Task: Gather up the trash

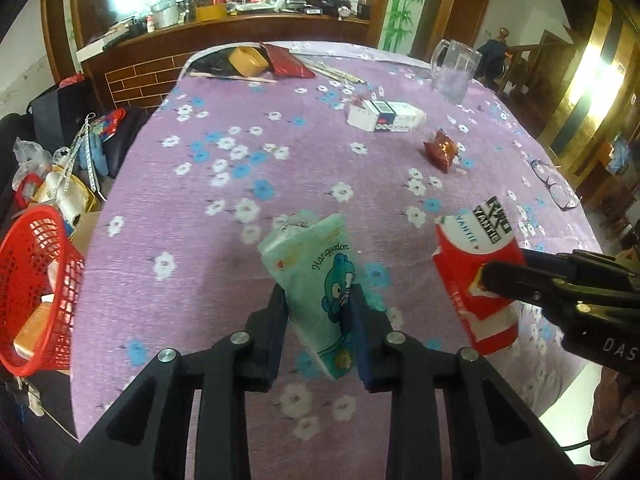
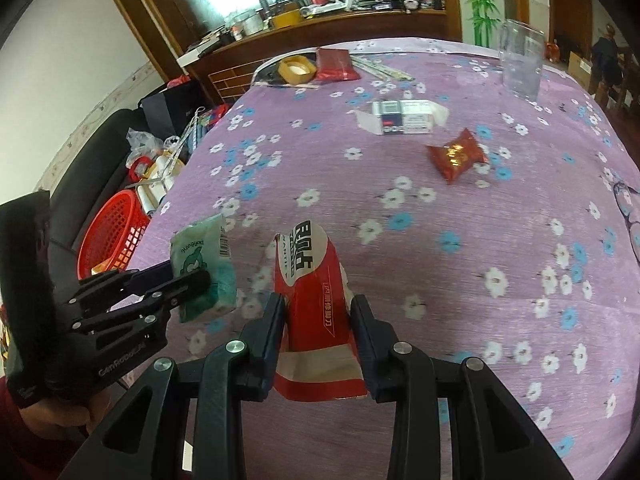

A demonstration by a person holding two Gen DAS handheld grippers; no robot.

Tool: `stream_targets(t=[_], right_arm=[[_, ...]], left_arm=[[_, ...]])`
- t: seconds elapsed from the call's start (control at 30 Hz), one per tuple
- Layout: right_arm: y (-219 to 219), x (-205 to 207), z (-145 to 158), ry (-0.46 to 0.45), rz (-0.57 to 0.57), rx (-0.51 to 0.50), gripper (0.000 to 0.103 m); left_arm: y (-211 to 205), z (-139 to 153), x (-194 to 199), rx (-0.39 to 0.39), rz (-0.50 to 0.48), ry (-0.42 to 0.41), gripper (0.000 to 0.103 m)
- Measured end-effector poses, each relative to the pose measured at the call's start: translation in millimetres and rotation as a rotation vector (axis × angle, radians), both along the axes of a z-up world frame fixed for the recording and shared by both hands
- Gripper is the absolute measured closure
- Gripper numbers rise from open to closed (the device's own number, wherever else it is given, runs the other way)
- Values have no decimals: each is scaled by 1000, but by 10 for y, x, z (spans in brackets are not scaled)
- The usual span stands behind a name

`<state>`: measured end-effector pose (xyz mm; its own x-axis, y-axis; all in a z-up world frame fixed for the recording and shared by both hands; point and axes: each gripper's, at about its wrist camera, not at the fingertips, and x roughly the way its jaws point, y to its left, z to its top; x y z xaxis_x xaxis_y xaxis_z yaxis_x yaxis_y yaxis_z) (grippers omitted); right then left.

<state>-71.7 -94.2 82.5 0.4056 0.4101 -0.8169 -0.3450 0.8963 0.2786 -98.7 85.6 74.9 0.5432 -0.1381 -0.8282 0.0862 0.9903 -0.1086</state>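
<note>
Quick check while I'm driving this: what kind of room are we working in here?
Most likely a lived-in home dining room. A round table under a purple floral tablecloth holds a clear glass mug and eyeglasses, and a cluttered wooden sideboard stands behind it.

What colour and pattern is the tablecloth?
Purple tablecloth scattered with small white and blue flowers; clearest in the right wrist view.

"Hangyodon" on green tissue pack [image 1: 316,280]; "GenRobot.AI" on left claw [image 2: 191,281]
</note>
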Motion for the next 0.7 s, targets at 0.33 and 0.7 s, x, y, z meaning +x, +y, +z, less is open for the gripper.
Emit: stream_targets(t=[0.33, 0.7], right_arm=[[365, -82, 36, -15, 39, -64, 66], [631, -116, 106, -37, 64, -91, 66]], left_arm=[[253, 78, -124, -3, 15, -35, 75], [482, 158, -184, -12, 31, -63, 75]])
